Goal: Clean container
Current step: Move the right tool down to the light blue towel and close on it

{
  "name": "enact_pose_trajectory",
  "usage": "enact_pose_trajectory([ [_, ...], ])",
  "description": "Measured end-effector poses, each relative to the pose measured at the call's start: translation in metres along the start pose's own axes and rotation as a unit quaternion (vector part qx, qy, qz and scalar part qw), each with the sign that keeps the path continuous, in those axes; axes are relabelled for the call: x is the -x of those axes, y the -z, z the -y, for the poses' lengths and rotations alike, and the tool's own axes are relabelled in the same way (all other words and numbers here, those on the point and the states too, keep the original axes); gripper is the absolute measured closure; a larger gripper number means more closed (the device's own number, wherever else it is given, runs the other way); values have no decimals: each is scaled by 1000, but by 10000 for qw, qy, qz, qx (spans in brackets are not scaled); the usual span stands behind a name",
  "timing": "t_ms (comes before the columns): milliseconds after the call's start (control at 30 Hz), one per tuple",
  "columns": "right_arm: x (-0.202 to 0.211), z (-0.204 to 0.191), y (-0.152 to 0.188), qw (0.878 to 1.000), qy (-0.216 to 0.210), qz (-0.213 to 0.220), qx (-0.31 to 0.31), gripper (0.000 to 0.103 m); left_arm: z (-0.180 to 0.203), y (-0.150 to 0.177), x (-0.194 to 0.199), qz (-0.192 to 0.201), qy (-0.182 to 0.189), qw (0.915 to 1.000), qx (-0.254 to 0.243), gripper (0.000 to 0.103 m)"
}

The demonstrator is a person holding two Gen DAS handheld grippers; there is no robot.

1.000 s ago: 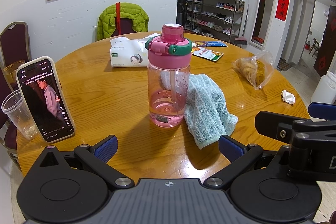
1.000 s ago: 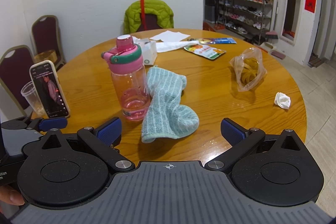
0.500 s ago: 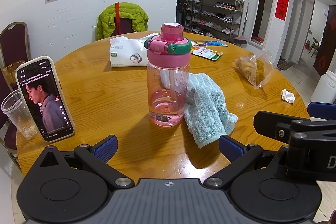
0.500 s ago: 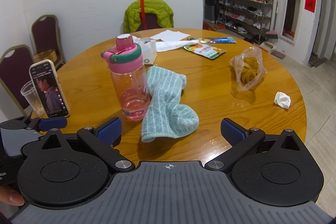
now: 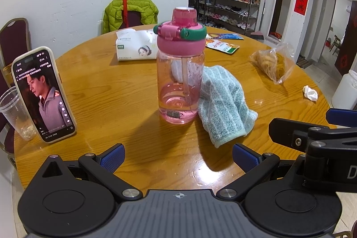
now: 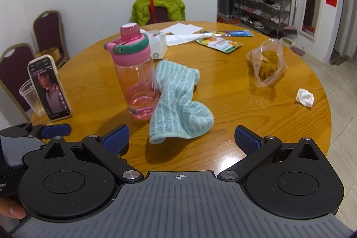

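Round wooden table [image 5: 125, 90], as found.

Bottle [image 5: 180, 68]: pink, clear body, pink and green lid shut, straw inside, a little liquid at the bottom. It stood upright near the table's middle, ahead of both grippers and touched by neither.

Towel [image 5: 223, 104]: pale teal, striped, crumpled, lying flat against the bottle's right side and touching it, its near end trailing toward the table edge.

Left gripper [image 5: 177, 156]: held low at the near edge, fingers spread wide, blue pads [image 5: 112, 156] bare, nothing between them. Bottle straight ahead.

Right gripper [image 6: 181, 137]: just beside the left one, on its right, fingers likewise wide apart and holding nothing. Towel straight ahead, bottle a little left.

Phone [image 5: 43, 95]: propped upright at the left edge, screen lit, leaning on a clear plastic cup [image 5: 15, 113].

Tissue pack [image 5: 136, 45]: behind the bottle, far side.

Snack packets [image 6: 219, 42]: far right of centre, lying flat.

Plastic bag [image 6: 266, 63]: right side, yellowish contents, what they were could not be told.

Crumpled tissue [image 6: 304, 97]: near the right edge, well apart from the rest.

Chair with green jacket [image 6: 159, 7]: beyond the table.
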State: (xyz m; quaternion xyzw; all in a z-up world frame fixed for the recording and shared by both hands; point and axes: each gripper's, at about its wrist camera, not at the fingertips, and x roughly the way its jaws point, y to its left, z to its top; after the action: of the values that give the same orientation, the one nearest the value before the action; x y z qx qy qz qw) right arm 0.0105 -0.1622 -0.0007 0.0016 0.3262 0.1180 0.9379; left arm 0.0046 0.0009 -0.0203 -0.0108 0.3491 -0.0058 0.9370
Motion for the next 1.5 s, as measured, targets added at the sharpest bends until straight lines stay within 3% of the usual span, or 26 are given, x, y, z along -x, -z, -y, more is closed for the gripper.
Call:
enact_pose_trajectory([
  [467,-31,16,15,9982,-239,-133,-539,0,-3,7,-34,-137,-67,9999,0,1],
  [733,-57,29,17,9937,-643,14,-913,0,-9,10,-45,420,-338,9983,-201,1],
  [1033,-89,44,8,9860,-1045,196,-1281,0,-21,-1,-59,535,179,9984,-58,1],
  [1200,-106,48,3,9830,-1174,263,-1385,0,-28,-7,-71,531,199,9981,225,1],
  [1367,-120,52,-7,9819,-1197,360,-1422,0,-50,-13,-88,440,1057,9895,886,1],
  [1500,-131,54,-16,9810,-1215,438,-1451,0,-51,-23,-97,207,1042,9919,690,1],
])
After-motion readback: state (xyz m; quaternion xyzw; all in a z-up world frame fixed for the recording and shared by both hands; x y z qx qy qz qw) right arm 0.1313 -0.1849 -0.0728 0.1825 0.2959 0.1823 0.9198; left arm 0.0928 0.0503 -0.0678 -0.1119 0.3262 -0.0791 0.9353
